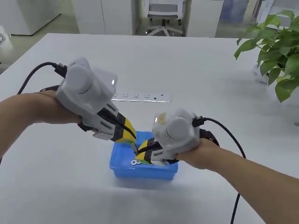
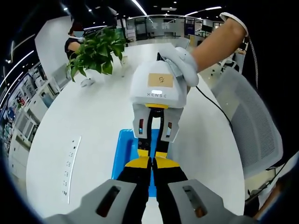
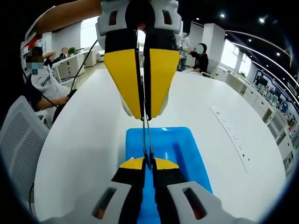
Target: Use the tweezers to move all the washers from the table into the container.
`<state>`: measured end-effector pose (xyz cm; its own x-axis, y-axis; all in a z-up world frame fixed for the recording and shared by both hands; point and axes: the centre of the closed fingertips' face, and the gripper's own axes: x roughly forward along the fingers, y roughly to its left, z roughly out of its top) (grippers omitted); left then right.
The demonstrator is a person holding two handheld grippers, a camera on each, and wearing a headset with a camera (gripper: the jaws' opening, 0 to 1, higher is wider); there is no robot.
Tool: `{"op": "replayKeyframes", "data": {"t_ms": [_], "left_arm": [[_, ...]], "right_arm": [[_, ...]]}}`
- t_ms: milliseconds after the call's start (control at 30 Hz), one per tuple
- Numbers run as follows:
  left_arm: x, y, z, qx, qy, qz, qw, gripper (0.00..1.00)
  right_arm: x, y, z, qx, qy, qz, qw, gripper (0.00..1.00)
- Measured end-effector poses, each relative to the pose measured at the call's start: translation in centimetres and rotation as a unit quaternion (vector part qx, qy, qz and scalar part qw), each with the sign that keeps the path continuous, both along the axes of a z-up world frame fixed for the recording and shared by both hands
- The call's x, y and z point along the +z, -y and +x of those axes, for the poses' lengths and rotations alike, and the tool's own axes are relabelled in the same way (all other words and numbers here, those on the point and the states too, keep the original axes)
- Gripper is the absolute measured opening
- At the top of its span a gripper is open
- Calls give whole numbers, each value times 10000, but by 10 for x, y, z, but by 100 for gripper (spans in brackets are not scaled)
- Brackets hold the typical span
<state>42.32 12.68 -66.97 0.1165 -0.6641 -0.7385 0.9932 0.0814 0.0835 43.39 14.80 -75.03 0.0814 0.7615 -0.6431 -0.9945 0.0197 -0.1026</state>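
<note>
A blue container (image 1: 122,164) sits on the white table, with a small metal washer (image 1: 134,162) lying inside near its front wall. Both grippers meet tip to tip just above it. My left gripper (image 1: 133,138) reaches in from the left and my right gripper (image 1: 145,156) from the right. Thin dark tweezers (image 3: 145,135) run from the left gripper's yellow jaws down to the right gripper (image 3: 148,163), whose jaws stand closed around their lower end. In the left gripper view, the left gripper (image 2: 150,161) is shut, facing the right one over the container (image 2: 122,151).
A white power strip (image 1: 140,97) lies on the table behind the container. A green potted plant (image 1: 275,51) stands at the far right edge. An office chair (image 1: 163,14) is beyond the table. People sit at desks in the background.
</note>
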Motion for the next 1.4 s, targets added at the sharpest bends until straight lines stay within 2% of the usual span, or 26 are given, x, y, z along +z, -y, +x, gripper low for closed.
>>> {"op": "replayKeyframes", "data": {"t_ms": [100, 400, 700, 1033, 1100, 1400], "left_arm": [[6, 1, -2, 25, 21, -60, 10000, 5], [18, 1, -9, 50, 81, -153, 9998, 6], [24, 3, -22, 2, 145, -152, 9998, 6], [12, 6, -45, -143, 165, 36, 9998, 9], [9, 7, -49, -165, 87, 56, 9998, 10], [-7, 13, -66, -396, 178, 277, 9987, 12]], "right_arm": [[6, 2, -2, -19, 5, 100, 9999, 7], [20, 9, -10, -39, 76, 162, 9998, 4], [31, 21, -26, 31, 270, -16, 9996, 4], [26, 31, -45, 204, 516, -374, 9978, 3], [24, 34, -49, 255, 562, -454, 9971, 3], [12, 45, -62, 301, 577, -763, 9950, 3]]}}
